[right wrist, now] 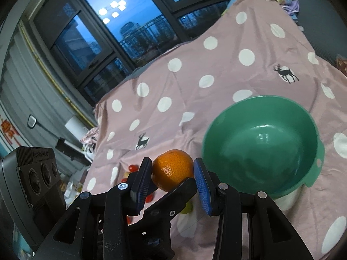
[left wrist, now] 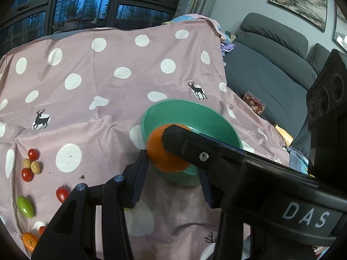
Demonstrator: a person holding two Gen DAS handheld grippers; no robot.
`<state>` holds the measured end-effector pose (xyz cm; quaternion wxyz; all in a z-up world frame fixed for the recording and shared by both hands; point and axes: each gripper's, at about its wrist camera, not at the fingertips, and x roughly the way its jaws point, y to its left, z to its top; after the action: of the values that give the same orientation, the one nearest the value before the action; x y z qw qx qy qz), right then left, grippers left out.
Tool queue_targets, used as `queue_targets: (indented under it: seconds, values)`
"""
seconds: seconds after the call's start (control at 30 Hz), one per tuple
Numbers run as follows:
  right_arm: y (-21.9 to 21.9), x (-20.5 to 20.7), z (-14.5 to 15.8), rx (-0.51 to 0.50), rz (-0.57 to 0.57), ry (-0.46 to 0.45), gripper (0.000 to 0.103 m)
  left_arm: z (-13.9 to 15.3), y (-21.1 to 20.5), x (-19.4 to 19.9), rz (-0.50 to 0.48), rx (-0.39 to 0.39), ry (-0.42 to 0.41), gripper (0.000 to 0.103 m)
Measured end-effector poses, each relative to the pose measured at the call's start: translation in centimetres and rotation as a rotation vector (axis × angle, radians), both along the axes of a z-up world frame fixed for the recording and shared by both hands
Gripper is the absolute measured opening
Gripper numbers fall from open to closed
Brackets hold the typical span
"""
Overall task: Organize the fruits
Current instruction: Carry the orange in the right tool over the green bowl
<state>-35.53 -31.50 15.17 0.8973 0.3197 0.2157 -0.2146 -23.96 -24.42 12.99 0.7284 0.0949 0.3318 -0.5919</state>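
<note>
Orange-skinned and round, the mandarin orange is clamped between the blue ribbed pads of the right gripper, whose jaws stand narrow on it. The left gripper grips the same fruit crosswise; its near pad presses the peel, its far pad is partly hidden. The fruit hangs just beside the near rim of the round green plastic bowl, which is empty on the pink polka-dot cloth. Good practice: carry it over the rim, lower it close to the bottom, and release both grips together, without nudging the bowl.
</note>
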Motion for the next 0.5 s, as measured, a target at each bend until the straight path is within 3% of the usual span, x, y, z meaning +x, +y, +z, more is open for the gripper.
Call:
queue_targets:
  seconds: [0.5]
  values:
    - [-2.1,-2.1,-0.9,0.042,-0.090,0.006,0.043,-1.1,-3.2,-1.4,-0.081,0.031,0.023,0.045]
